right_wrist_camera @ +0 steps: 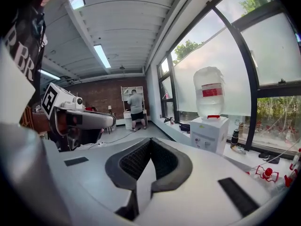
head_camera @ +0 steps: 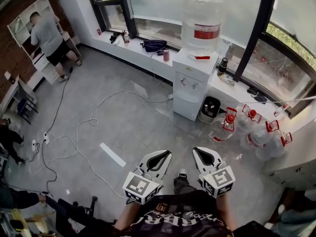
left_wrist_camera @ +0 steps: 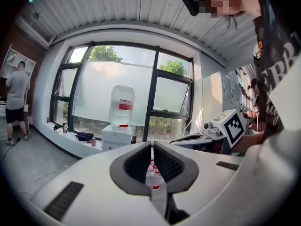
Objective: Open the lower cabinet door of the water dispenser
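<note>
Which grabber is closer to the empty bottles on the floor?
Right. The right gripper is just left of the empty bottles; the left gripper is farther left, beside it.

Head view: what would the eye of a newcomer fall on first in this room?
The white water dispenser against the window wall stands out first, with a big clear bottle on top. To its right, several clear bottles with red handles crowd the floor. At the bottom of the view, the left tool and the right tool, both shut and empty, point toward the dispenser.
</note>
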